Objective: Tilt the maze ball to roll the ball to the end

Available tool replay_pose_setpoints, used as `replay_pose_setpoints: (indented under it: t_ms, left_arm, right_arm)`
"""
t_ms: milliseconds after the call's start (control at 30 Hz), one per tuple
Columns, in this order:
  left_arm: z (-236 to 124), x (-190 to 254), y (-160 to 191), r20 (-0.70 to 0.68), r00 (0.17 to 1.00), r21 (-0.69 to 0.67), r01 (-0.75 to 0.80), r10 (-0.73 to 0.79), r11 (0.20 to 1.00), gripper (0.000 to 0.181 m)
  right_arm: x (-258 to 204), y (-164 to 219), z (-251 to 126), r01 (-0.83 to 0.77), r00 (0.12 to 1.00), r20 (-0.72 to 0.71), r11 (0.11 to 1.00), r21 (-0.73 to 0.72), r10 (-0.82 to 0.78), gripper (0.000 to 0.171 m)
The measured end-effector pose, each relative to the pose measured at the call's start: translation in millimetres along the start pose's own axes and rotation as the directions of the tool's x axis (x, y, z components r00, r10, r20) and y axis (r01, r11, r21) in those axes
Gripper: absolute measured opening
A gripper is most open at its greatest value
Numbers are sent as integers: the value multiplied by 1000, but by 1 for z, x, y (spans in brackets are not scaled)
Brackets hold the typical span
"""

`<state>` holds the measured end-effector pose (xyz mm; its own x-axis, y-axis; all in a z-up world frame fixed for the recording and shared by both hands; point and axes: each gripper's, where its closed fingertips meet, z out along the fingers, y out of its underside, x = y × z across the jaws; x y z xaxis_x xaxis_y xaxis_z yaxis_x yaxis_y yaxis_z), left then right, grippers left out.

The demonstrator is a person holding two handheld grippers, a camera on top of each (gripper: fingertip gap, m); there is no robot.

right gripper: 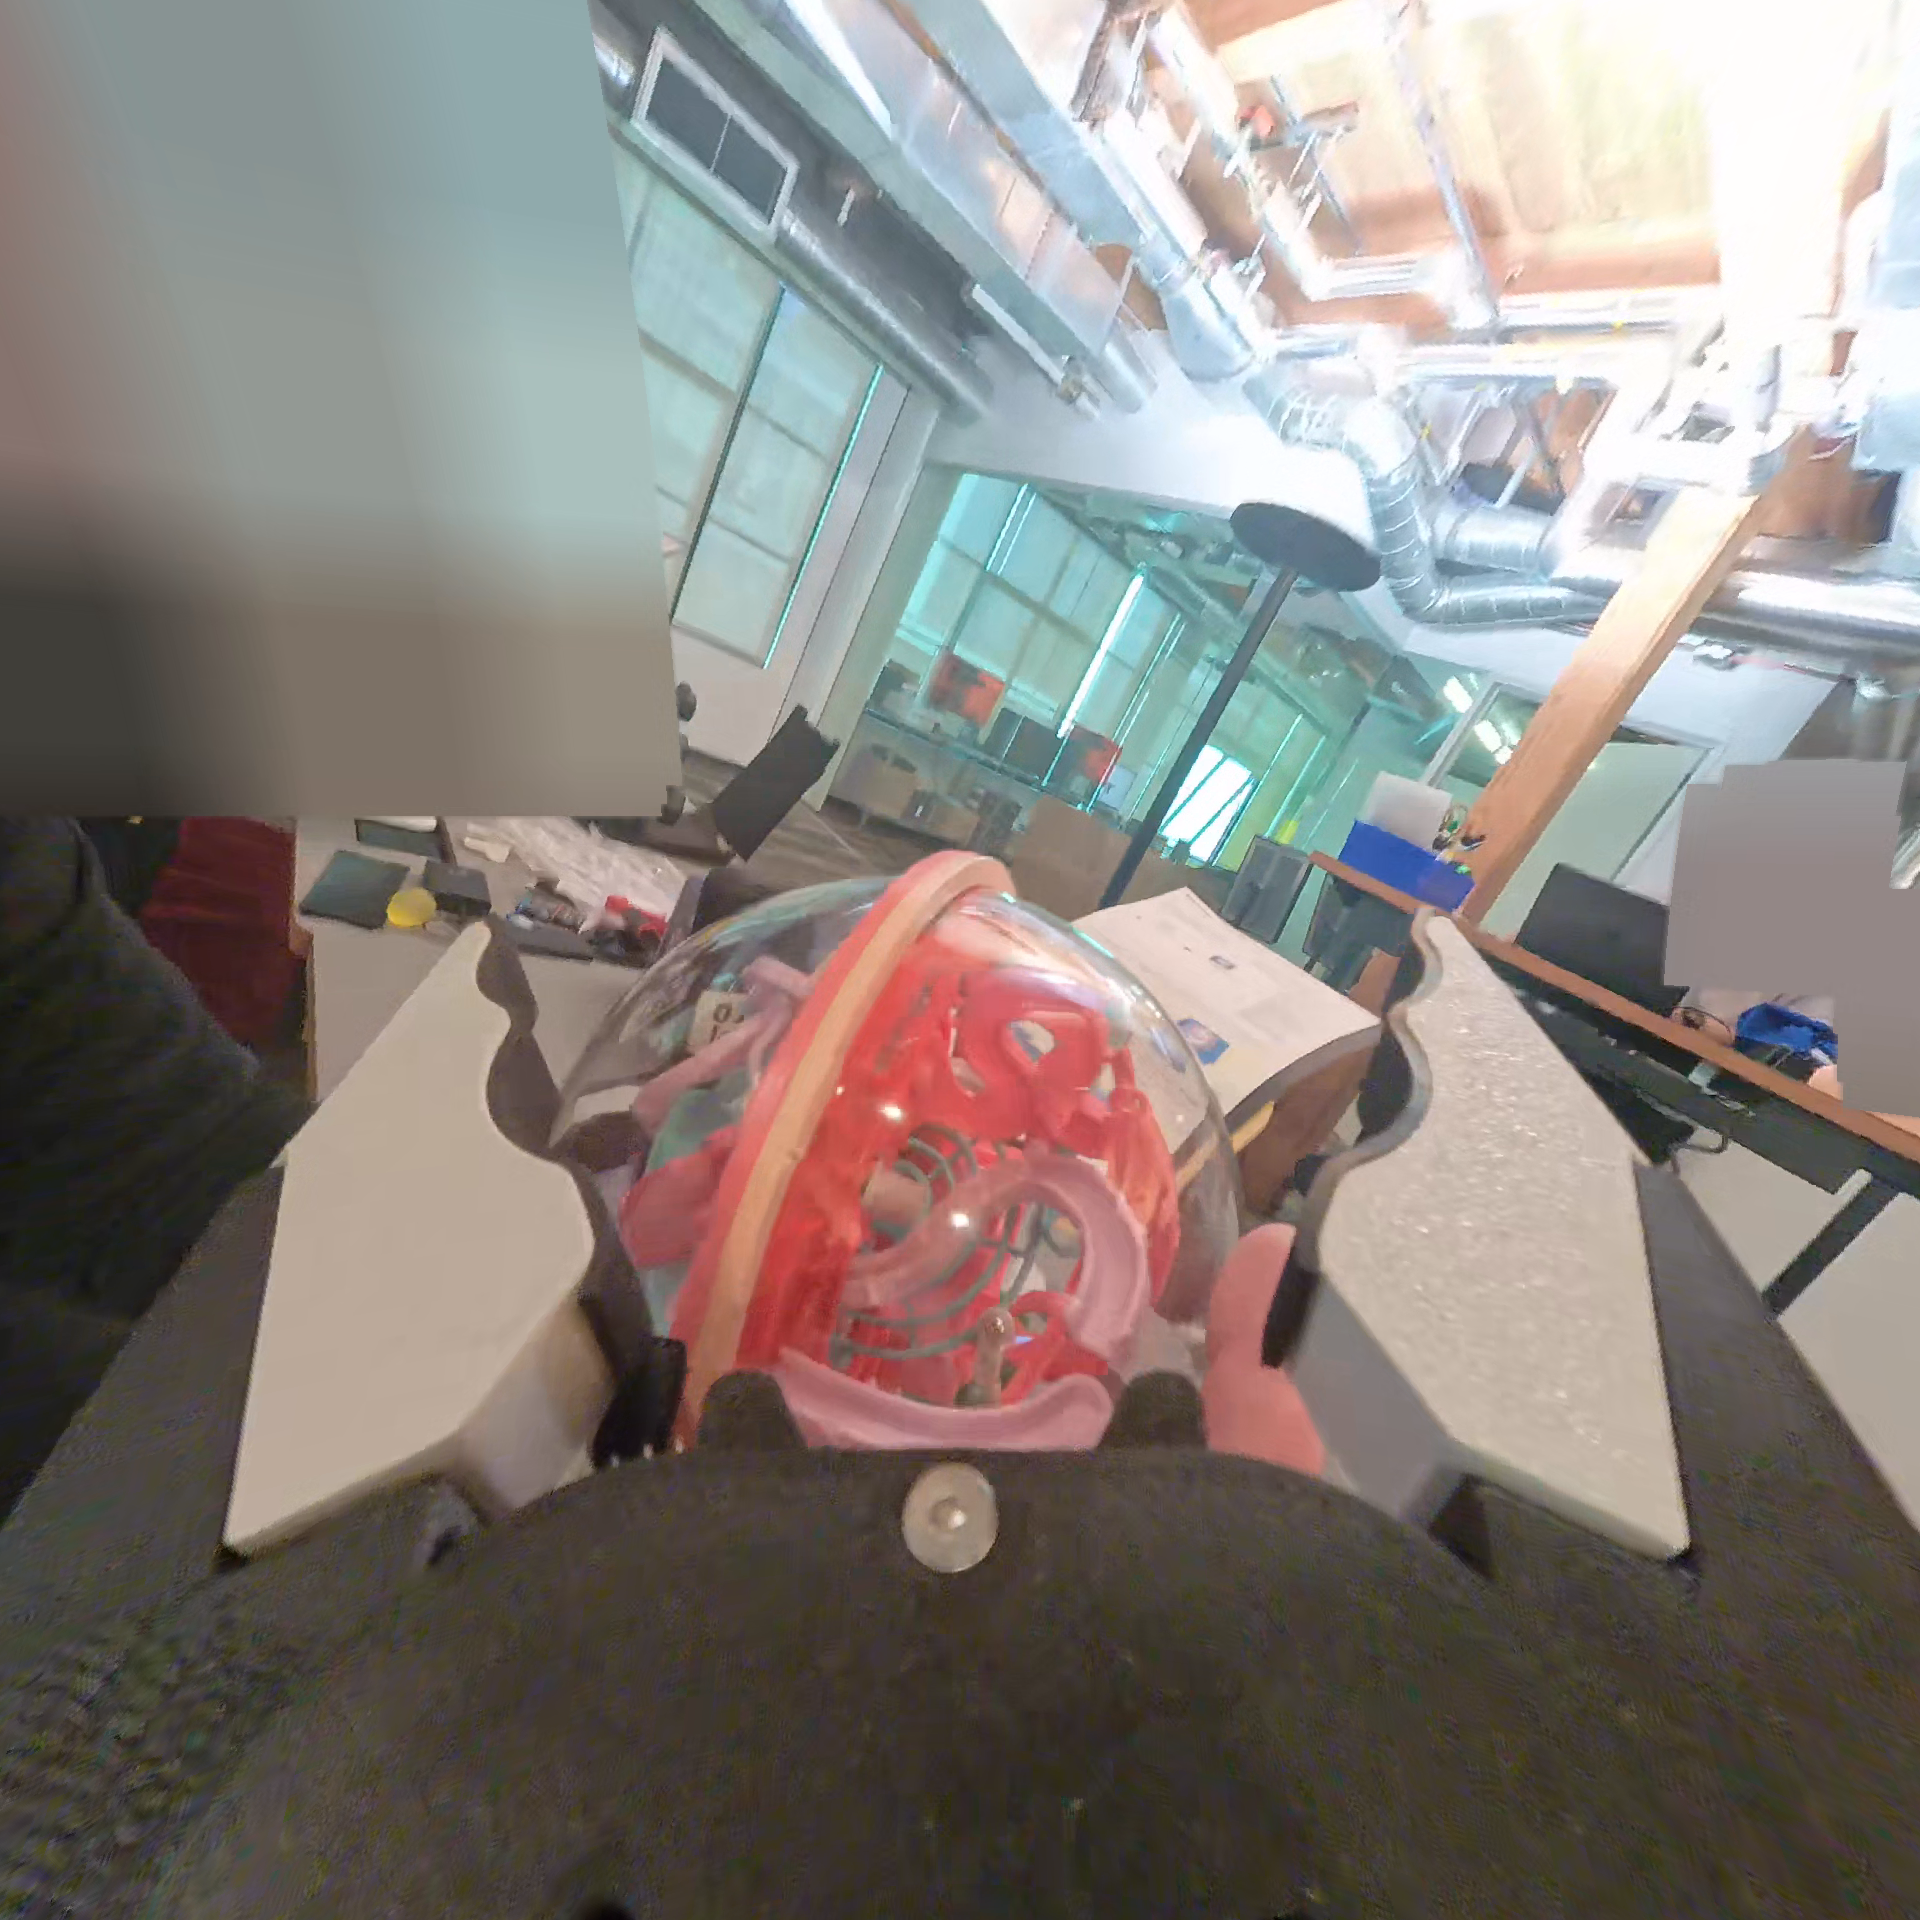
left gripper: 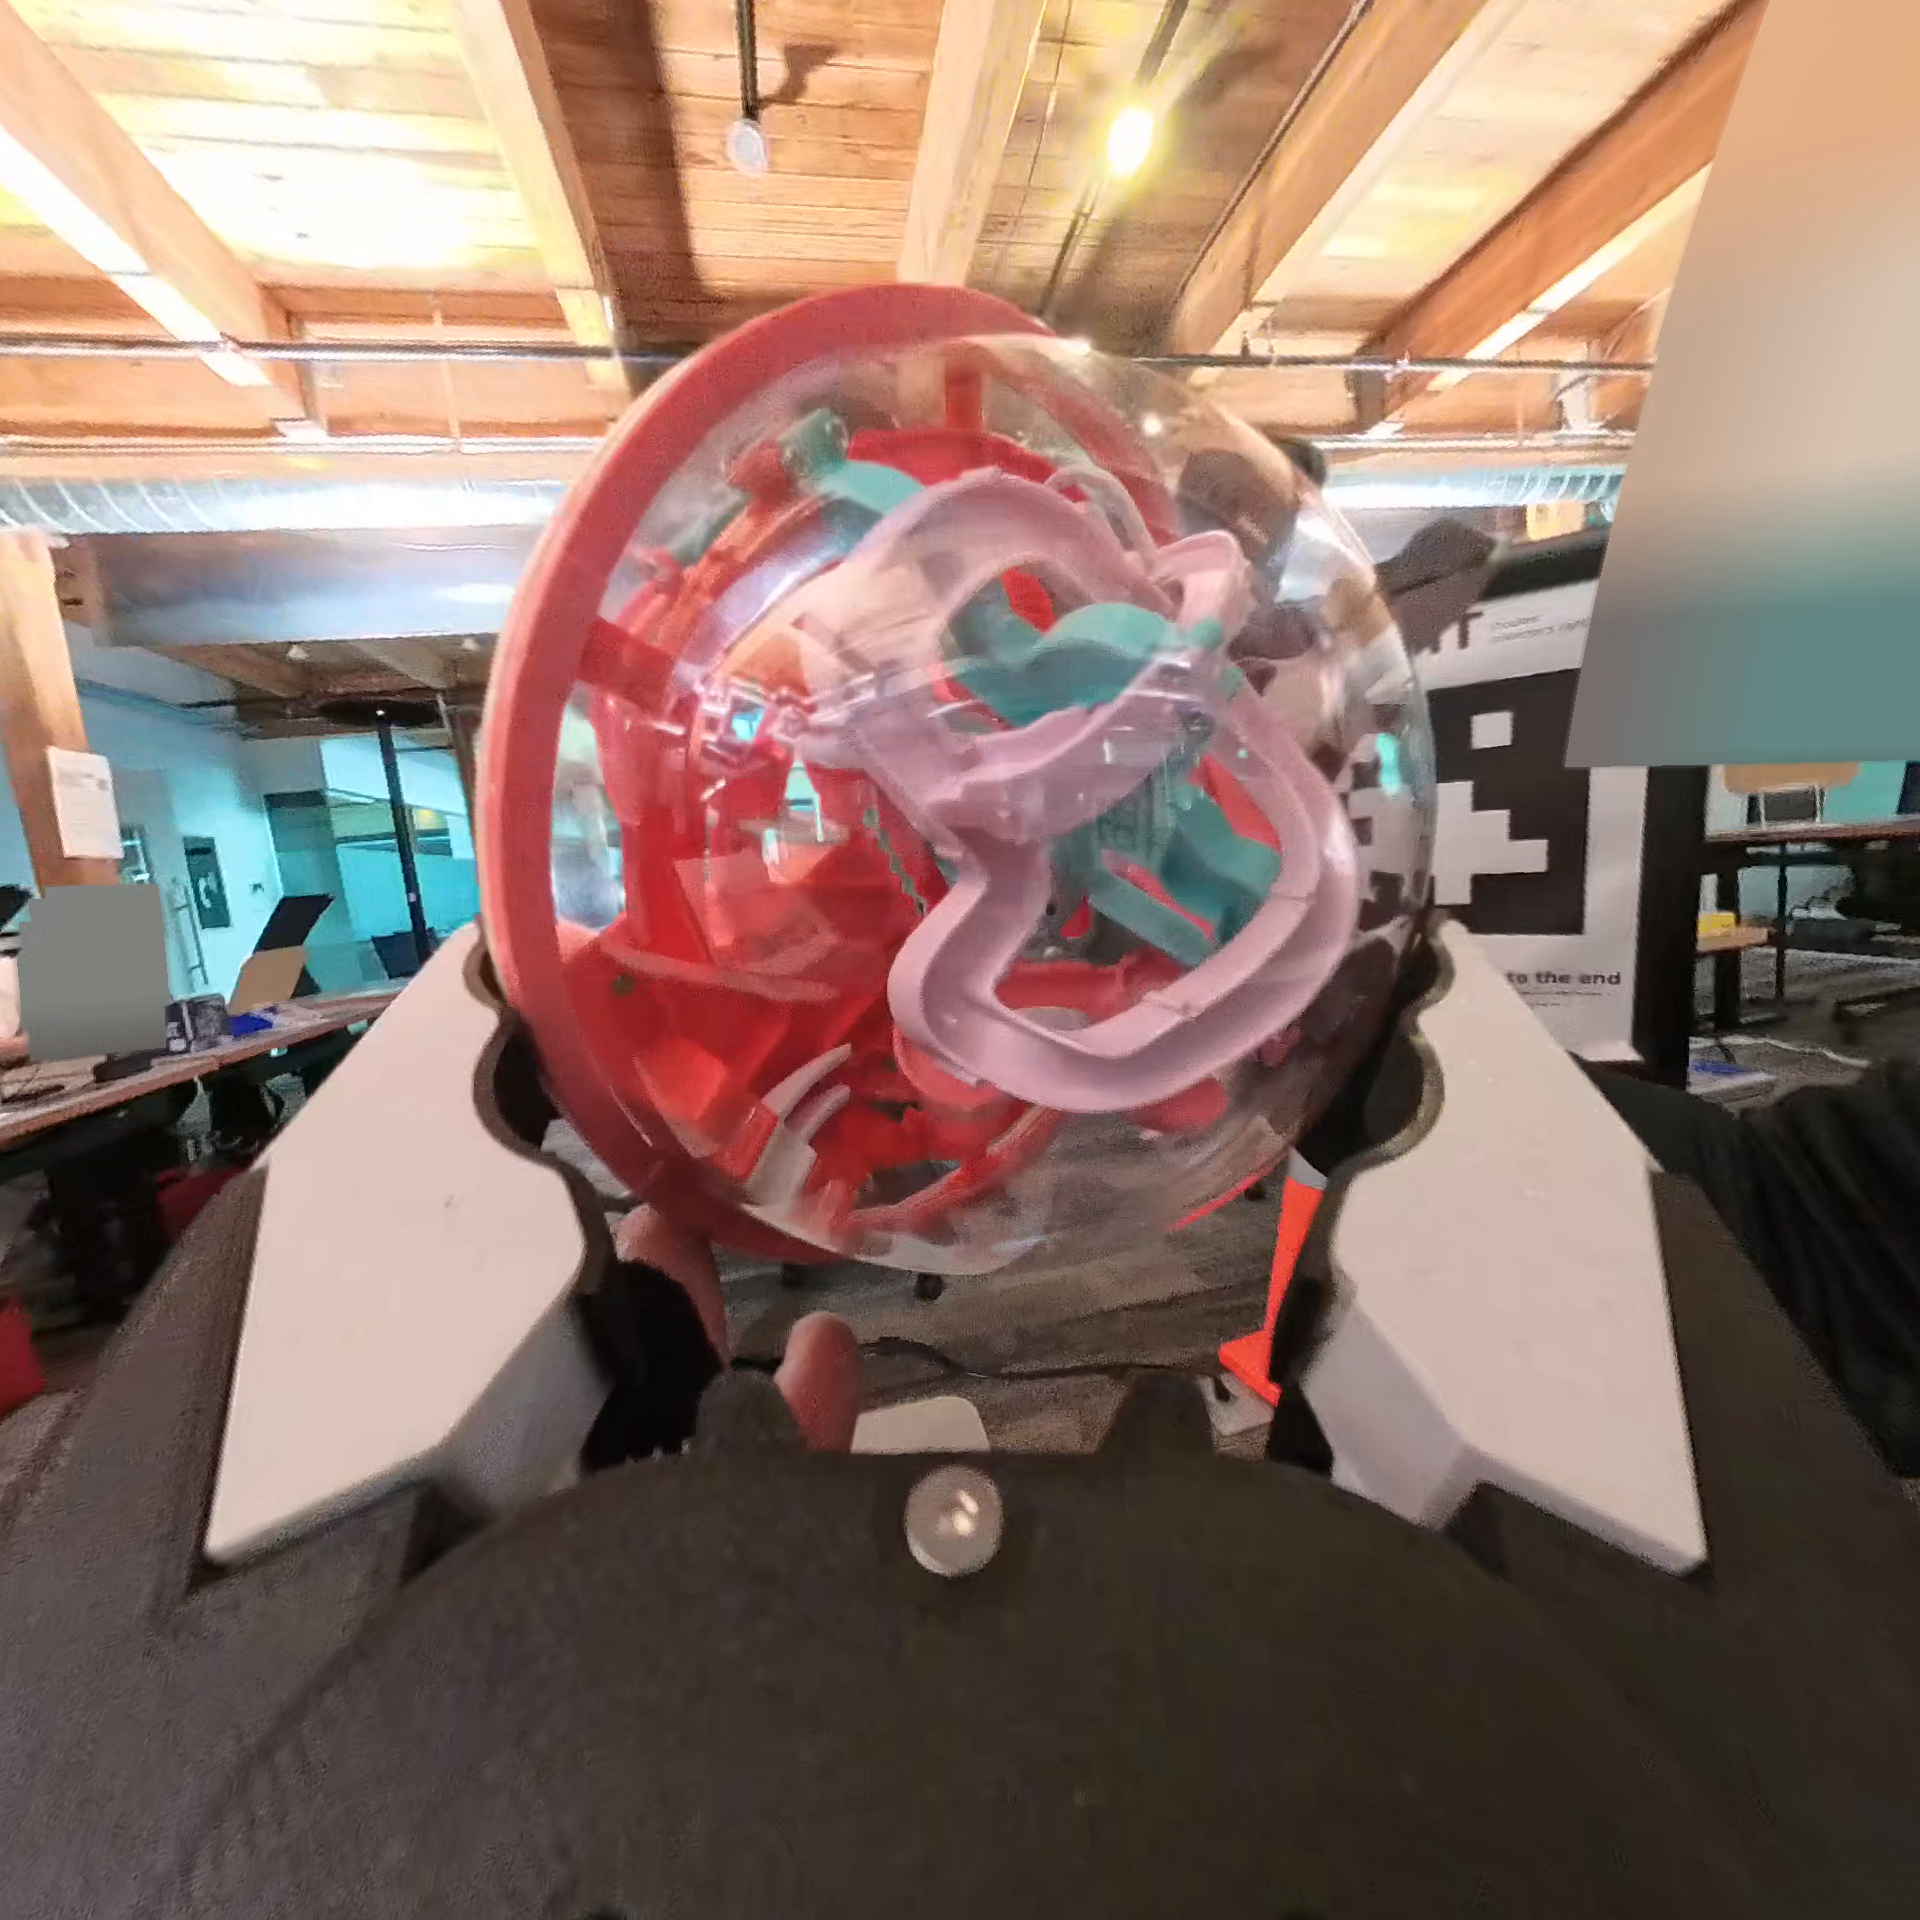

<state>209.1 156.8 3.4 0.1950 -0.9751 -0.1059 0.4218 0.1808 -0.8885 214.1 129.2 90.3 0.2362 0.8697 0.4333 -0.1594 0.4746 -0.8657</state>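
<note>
The maze ball [left gripper: 956, 779] is a clear sphere with a red ring around it and red, pink and teal tracks inside. It is held up in the air. My left gripper [left gripper: 961, 1039] is shut on it, with both black pads pressed on its sides. In the right wrist view the maze ball [right gripper: 914, 1143] sits low between the spread fingers of my right gripper [right gripper: 956, 997]. The left pad lies against the shell, and a person's finger [right gripper: 1257, 1340] hides the right contact. A small silvery bead [right gripper: 995, 1325] shows by a pink track.
A person's fingers [left gripper: 821, 1371] show under the ball. A black-and-white marker panel [left gripper: 1507, 831] stands right of it. A black lamp pole [right gripper: 1226, 727], a table with papers [right gripper: 1226, 977] and desks [right gripper: 1662, 1049] lie beyond. Wooden ceiling beams are overhead.
</note>
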Motion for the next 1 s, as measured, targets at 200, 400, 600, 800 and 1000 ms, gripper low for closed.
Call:
replay_pose_setpoints:
  t_ms: [200,400,600,800,1000]
  left_arm:
    - [7,6,-30,-52,989,44,143,-141,989,154]
    - [18,1,-53,-96,948,71,311,-304,948,154]
    - [29,1,-72,-102,935,49,345,-338,937,153]
    - [35,7,-88,-128,933,59,345,-336,937,152]
    - [35,14,-108,-245,903,146,395,-353,907,151]
  right_arm:
    - [-2,-15,5,39,998,-55,997,-63,-42,153]
    - [6,-29,16,73,990,-103,984,-164,-91,155]
    - [17,-47,17,12,989,-146,986,-167,-37,155]
    - [16,-68,19,29,987,-154,990,-141,-51,153]
    - [3,-90,40,161,972,-127,955,-248,-197,151]
